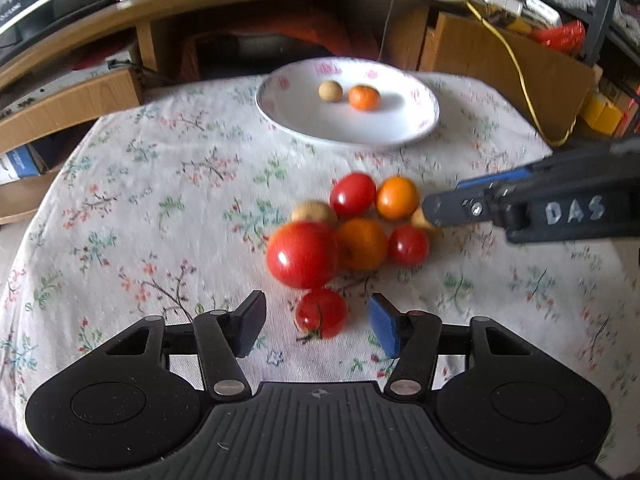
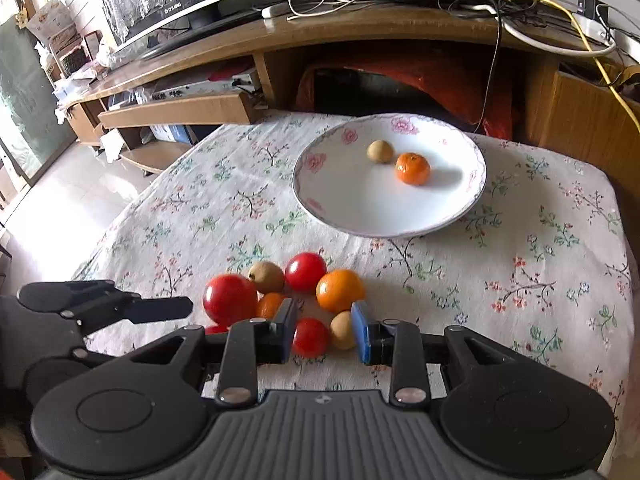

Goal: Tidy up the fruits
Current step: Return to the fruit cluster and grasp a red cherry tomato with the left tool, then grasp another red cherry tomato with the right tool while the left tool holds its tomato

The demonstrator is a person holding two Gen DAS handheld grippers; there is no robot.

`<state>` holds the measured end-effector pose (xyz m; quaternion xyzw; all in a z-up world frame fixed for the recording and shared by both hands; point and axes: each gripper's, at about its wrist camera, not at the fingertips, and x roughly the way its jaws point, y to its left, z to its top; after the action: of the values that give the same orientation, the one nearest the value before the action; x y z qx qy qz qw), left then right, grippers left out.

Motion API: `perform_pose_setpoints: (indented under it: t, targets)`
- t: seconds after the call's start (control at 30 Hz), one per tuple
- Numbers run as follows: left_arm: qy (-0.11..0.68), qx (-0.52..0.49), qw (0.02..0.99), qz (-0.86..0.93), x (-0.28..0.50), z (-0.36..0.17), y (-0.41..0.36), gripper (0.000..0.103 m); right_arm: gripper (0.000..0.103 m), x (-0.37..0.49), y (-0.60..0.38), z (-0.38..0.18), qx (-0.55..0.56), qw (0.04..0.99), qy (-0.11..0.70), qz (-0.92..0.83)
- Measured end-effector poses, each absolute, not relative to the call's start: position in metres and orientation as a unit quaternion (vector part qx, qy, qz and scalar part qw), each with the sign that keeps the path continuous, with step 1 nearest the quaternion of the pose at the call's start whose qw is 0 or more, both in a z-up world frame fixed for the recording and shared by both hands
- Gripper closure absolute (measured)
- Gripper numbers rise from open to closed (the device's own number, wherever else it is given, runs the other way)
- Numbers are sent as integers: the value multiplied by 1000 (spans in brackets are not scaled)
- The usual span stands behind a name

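Note:
On the flowered tablecloth (image 1: 160, 200) lies a heap of fruit: a large red tomato (image 1: 302, 254), two oranges (image 1: 364, 244) (image 1: 397, 197), smaller tomatoes and tan round fruits. My left gripper (image 1: 317, 302) is open, with a small stemmed tomato (image 1: 320, 314) lying between its pads, clear of both. My right gripper (image 2: 324, 312) hovers over the heap's other side, its jaws narrowly apart. Through that gap I see a small red tomato (image 2: 310, 336) and a tan fruit (image 2: 342, 330) on the cloth. The white flowered plate (image 2: 360, 208) behind holds a tan fruit (image 2: 380, 151) and a mandarin (image 2: 413, 168).
A wooden TV cabinet (image 2: 360, 28) with a screen and tangled cables runs behind the table. A cardboard panel (image 1: 500, 64) stands at the back right. The table's left edge drops to a tiled floor (image 2: 60, 192). The left gripper's finger (image 2: 160, 308) shows in the right wrist view.

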<state>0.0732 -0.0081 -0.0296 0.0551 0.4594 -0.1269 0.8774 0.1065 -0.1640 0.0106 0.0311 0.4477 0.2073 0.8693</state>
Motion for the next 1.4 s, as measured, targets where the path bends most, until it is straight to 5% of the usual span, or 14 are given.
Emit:
perform_pose_setpoints:
  t: [0.63, 1.4]
  targets:
    - [461, 51, 876, -130, 68, -32, -7, 66, 73, 113, -167, -4, 50, 856, 476, 194]
    - [460, 44, 875, -147, 66, -33, -3, 62, 73, 115, -137, -27, 19, 842, 477, 250]
